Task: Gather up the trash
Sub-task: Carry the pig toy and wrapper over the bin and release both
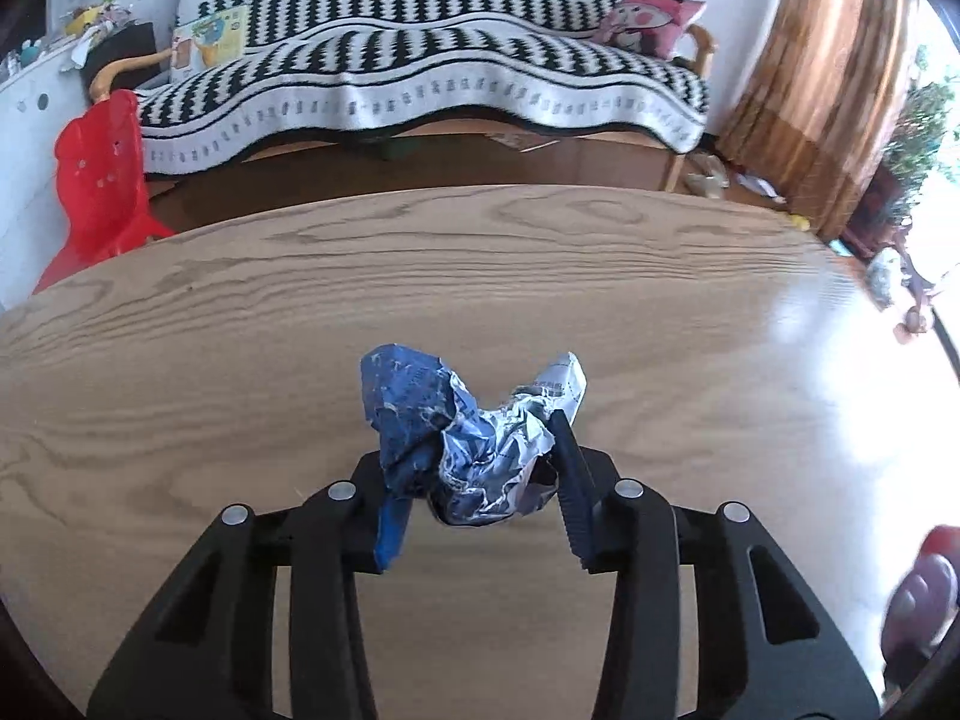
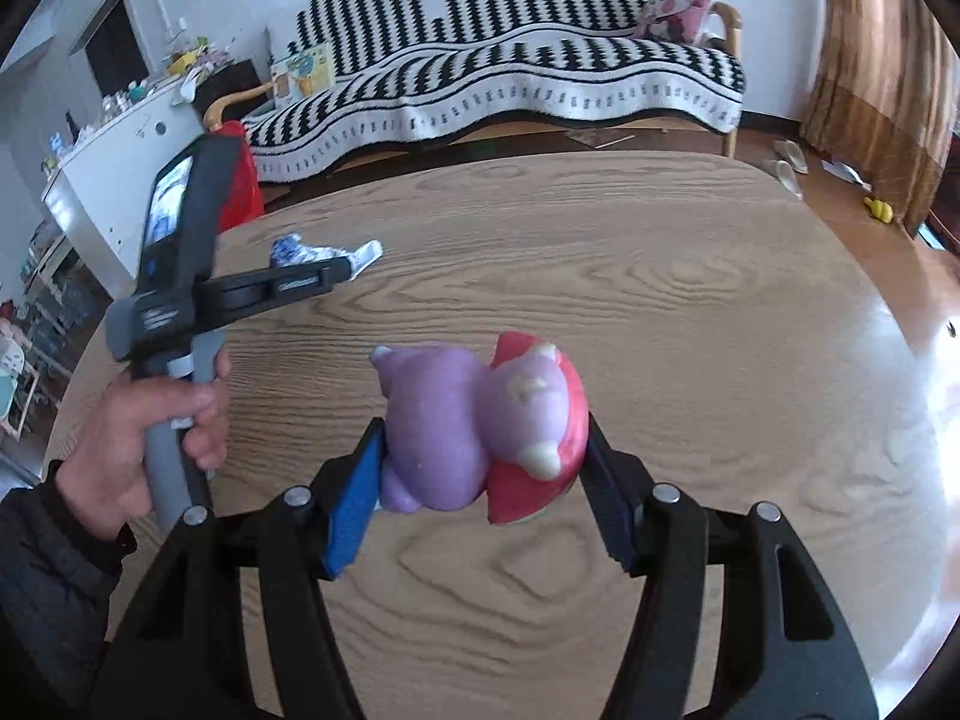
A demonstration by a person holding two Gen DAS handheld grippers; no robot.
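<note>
A crumpled blue and white wrapper (image 1: 414, 402) is pinched between the pads of my left gripper (image 1: 480, 450), just above the wooden table (image 1: 540, 252). The right wrist view shows that gripper from the side (image 2: 336, 267), with the wrapper (image 2: 300, 252) sticking out past its tips and a hand (image 2: 162, 426) on its handle. My right gripper (image 2: 483, 426) is shut on a purple and red soft toy (image 2: 444, 420), held over the table (image 2: 690, 300). The toy shows blurred at the lower right edge of the left wrist view (image 1: 924, 588).
Beyond the table's far edge stands a sofa under a black and white blanket (image 1: 420, 60) with a pink cushion (image 1: 654, 24). A red plastic chair (image 1: 102, 180) is at the far left, a brown curtain (image 1: 828, 72) at the right. Small items lie on the floor (image 2: 786, 171).
</note>
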